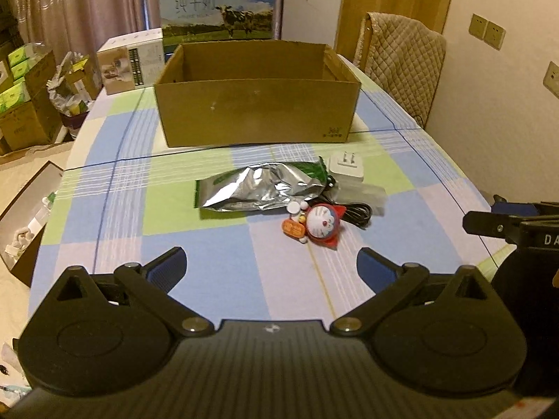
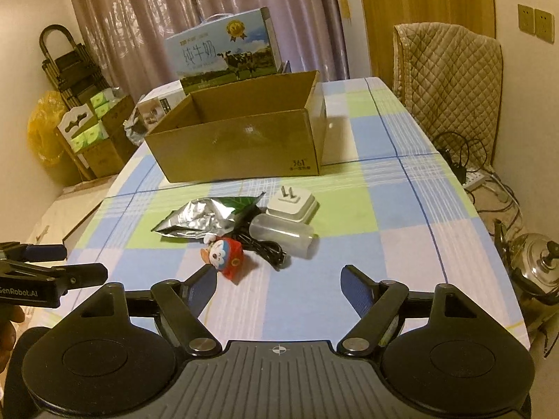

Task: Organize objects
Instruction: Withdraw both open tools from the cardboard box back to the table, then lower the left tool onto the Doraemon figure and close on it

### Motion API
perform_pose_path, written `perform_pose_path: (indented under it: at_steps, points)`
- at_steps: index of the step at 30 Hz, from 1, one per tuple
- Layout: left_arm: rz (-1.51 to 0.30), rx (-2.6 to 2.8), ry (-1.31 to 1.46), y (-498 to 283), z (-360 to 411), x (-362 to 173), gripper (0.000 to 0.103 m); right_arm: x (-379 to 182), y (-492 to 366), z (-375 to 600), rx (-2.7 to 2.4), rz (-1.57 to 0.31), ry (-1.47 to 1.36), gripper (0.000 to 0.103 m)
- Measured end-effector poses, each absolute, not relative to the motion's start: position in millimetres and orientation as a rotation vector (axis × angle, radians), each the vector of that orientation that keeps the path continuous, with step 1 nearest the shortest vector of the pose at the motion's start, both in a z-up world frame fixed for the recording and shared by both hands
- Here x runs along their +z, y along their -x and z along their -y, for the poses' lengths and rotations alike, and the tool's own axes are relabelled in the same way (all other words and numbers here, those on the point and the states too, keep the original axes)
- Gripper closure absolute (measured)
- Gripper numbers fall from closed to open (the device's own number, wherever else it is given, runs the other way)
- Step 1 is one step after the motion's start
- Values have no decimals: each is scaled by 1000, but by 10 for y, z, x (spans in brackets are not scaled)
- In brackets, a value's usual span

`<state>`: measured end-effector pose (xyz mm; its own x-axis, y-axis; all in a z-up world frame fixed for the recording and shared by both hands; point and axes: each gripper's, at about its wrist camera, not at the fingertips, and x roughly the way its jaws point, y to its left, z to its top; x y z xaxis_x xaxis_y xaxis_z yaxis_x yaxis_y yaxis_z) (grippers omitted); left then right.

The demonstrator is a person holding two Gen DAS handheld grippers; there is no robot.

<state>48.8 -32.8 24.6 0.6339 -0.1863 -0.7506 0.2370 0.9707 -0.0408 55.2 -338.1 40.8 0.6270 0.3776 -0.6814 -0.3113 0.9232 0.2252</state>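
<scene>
An open, empty-looking cardboard box point(image 1: 256, 111) point(image 2: 241, 146) stands on the checked tablecloth point(image 1: 209, 255). In front of it lie a foil pouch point(image 1: 260, 188) point(image 2: 199, 218), a white plug charger point(image 1: 346, 169) point(image 2: 292, 203), a black cable point(image 1: 356, 213) point(image 2: 267, 249), a clear plastic tube point(image 2: 283, 236) and a red Doraemon toy point(image 1: 319, 225) point(image 2: 225, 258). My left gripper point(image 1: 270, 265) is open and empty, short of the toy. My right gripper point(image 2: 279, 281) is open and empty, near the toy and cable.
A milk carton case point(image 1: 218, 5) point(image 2: 227, 49) and a small white box point(image 1: 131, 64) stand behind the cardboard box. A quilted chair point(image 1: 401, 59) point(image 2: 447, 80) is at the right. A kettle point(image 2: 534, 262) sits off the table's right edge. Boxes crowd the floor at the left.
</scene>
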Motion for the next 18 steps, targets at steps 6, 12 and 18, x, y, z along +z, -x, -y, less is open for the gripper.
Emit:
perform_pose_path:
  at_steps: [6, 12, 18]
  points:
    - [-886, -272, -70, -571, 447, 112, 1, 307, -610, 3417, 387, -823, -83, 28]
    - [-904, -296, -79, -725, 543, -26, 1, 210, -724, 3480, 353, -836, -83, 28]
    - [-927, -320, -88, -938, 624, -220, 1, 124, -876, 3539, 336, -848, -94, 28]
